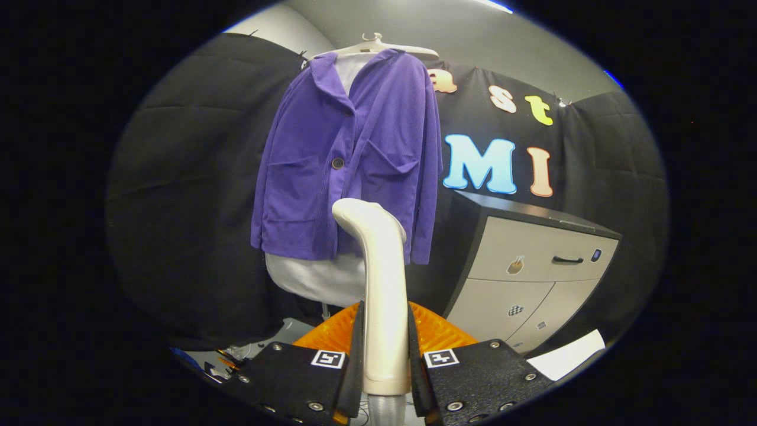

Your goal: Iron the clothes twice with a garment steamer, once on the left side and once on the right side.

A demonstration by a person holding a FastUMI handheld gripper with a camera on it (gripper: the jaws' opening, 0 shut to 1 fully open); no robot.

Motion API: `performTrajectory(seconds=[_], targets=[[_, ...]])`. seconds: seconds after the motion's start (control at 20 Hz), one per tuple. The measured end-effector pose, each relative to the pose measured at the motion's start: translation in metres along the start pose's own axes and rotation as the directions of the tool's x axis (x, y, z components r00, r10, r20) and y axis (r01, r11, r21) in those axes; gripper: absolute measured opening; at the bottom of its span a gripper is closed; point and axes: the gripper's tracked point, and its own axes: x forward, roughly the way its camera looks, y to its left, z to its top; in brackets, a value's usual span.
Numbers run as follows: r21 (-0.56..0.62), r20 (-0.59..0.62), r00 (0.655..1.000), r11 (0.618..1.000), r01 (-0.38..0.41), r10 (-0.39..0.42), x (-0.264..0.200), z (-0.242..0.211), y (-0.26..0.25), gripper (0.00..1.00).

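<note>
Cream steamer upright, clamped between my gripper fingers, head curving toward the purple jacket, which hangs buttoned on a hanger beyond.

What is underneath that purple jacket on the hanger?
A white garment hangs out below the purple jacket and shows at its collar; the rest is covered. The gripper grips the steamer.
</note>
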Motion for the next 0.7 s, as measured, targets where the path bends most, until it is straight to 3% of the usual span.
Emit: performTrajectory(seconds=[0.3,0.7], targets=[[0.030,0.128,0.992,1.000,-0.005,0.001,-0.018,0.065,-0.003,0.34],[0.030,0.327,0.945,0.999,-0.026,0.015,-0.027,0.174,0.008,0.34]])
